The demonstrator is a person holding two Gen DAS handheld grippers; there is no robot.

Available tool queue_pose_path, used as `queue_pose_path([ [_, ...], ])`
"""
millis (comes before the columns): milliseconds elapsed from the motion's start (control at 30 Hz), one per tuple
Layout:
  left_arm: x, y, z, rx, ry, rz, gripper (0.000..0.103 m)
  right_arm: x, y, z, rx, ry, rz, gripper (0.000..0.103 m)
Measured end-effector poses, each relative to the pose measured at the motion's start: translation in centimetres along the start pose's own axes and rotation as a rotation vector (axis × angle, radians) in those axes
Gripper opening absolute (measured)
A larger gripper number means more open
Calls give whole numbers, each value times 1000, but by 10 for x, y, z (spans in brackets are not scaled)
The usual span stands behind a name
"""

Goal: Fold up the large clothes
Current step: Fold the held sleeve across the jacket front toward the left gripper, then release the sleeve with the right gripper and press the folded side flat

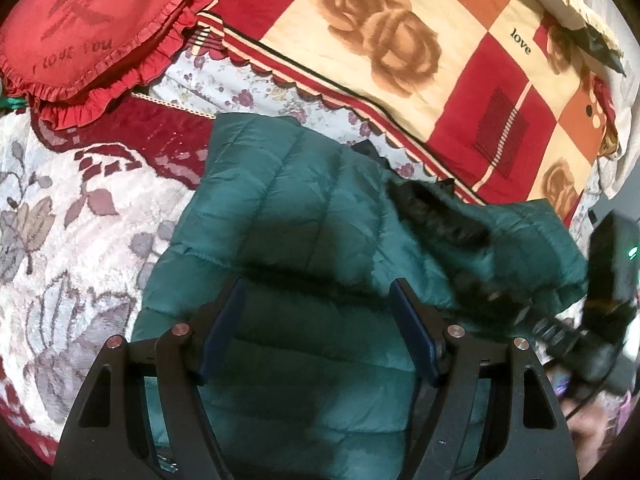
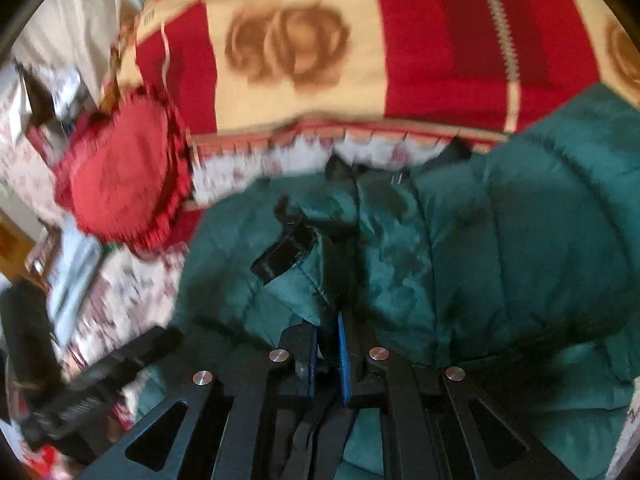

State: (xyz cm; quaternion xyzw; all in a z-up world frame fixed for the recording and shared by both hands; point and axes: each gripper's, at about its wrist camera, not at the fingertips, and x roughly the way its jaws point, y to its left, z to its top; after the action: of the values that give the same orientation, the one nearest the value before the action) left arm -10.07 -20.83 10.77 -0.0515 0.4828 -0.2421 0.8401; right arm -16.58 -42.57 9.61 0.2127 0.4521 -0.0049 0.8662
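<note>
A dark green quilted puffer jacket [image 1: 288, 224] with a black fur trim [image 1: 440, 216] lies on a bed. My left gripper [image 1: 318, 300] is open and empty, hovering just above the jacket's middle. My right gripper [image 2: 329, 334] is shut on a fold of the green jacket [image 2: 500, 240] with its black lining, and lifts that part over the rest of the garment. The right gripper's body [image 1: 604, 292] shows at the right edge of the left wrist view. The right wrist view is blurred by motion.
A red heart-shaped frilled cushion [image 1: 88, 24] lies at the far left, also in the right wrist view [image 2: 120, 176]. A red, cream and orange rose-patterned blanket [image 1: 400, 40] covers the far side. A white floral bedspread [image 1: 72, 240] lies to the left.
</note>
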Motion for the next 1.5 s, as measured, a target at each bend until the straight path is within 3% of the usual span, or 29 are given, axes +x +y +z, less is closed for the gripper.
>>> queue_pose_path([
  [33,0,-2,1,-2,-2,-8,74,-3,3,-2,-22,-3,-2,39],
  [100,-1,-7,5,-6,-12,-30,74,-18,8,-5,-46,-28,14,62],
  [133,-1,-11,7,-10,-14,-38,74,-25,10,-6,-53,-39,14,63],
  [233,5,-22,15,-22,9,-63,74,-54,9,-9,-78,-73,-35,63],
  [533,43,-77,15,22,76,-94,74,-130,-39,-32,-18,-140,-38,63],
  [733,77,-100,6,71,136,-37,73,-149,-58,-37,18,-182,-50,64],
  [767,76,-101,6,78,116,-44,61,-151,-60,-37,25,-187,-48,64],
  [800,74,-101,7,91,102,-53,41,-152,-62,-37,31,-190,-50,64],
  [867,69,-102,10,123,93,-55,33,-155,-65,-35,38,-202,-64,64],
  [900,63,-101,13,145,71,-61,24,-156,-67,-35,43,-209,-71,64],
  [1200,3,-40,50,139,-96,21,22,-144,-78,-13,166,-259,-63,64],
  [1500,15,36,50,54,-74,100,22,-63,-57,6,104,-141,-94,64],
])
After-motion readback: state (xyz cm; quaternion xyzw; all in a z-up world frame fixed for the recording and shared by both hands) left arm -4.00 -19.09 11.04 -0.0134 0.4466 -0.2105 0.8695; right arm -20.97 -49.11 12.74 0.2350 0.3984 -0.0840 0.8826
